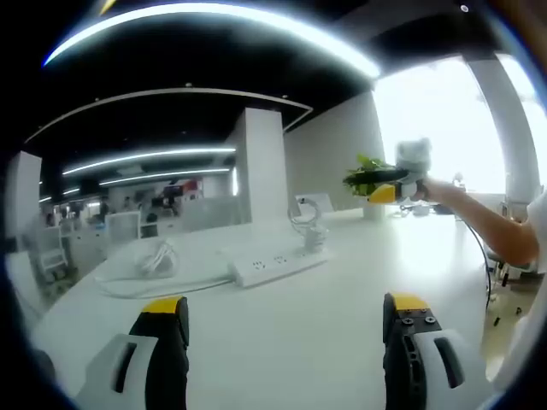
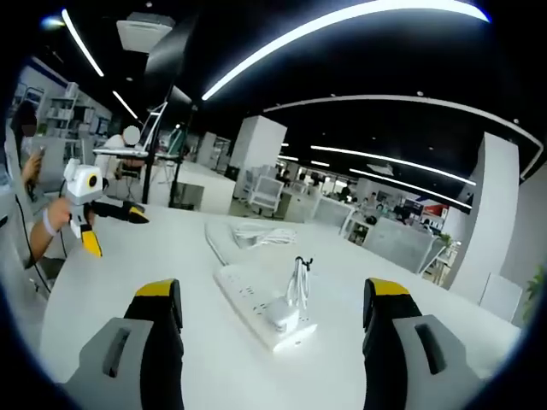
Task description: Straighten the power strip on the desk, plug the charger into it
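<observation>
Both grippers hover above the desk [image 1: 342, 307], jaws spread, holding nothing: left gripper [image 1: 286, 329], right gripper [image 2: 272, 320]. Power strip [image 2: 256, 305] lies on the desk ahead; charger [image 2: 285, 314] sits on its near end.

My two views look low across the desk [image 1: 342, 299] from opposite sides, both sharing the power strip [image 1: 275, 263] between them.
</observation>
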A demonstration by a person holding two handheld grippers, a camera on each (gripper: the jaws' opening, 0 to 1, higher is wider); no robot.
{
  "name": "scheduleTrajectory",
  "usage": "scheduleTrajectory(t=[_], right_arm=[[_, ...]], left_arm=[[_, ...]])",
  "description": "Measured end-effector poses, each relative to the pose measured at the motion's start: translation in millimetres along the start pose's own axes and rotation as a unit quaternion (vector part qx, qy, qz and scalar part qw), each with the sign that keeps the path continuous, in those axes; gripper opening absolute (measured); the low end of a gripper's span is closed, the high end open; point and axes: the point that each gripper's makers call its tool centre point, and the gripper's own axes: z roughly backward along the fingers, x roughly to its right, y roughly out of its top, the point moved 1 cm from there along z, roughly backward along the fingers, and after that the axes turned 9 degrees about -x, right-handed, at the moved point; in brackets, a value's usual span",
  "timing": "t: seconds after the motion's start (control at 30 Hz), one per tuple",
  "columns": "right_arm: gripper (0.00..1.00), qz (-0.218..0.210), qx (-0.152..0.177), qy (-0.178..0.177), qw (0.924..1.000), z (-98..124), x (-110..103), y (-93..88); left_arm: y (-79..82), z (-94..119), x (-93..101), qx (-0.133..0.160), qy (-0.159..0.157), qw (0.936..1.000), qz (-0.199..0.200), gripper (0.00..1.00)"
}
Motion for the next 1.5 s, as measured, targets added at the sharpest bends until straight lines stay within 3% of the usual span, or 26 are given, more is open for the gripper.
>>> scheduleTrajectory(t=[0.13,0.33,0.97,1.5], right_arm=[[0.87,-0.009,0.003,0.003,1.0,10,-8,-8.2],[0.87,-0.03,0.023,-0.014,0.9992,28,-11,-14.2],[0.88,-0.068,0.038,-0.061,0.9951,69,-26,-48.2],[0.89,-0.085,0.031,-0.091,0.9918,84,-41,-78.1]], left_arm=[[-0.8,-1,0.0,-0.001,-0.001,1.0,-0.001,0.97],[-0.1,0,-1.8,0.001,0.001,1.0,0.001,0.97],[-1.7,1,-8.7,0.0,0.008,1.0,0.003,0.97],[-10.0,-1,-7.4,-0.002,0.011,0.9999,0.008,0.97]])
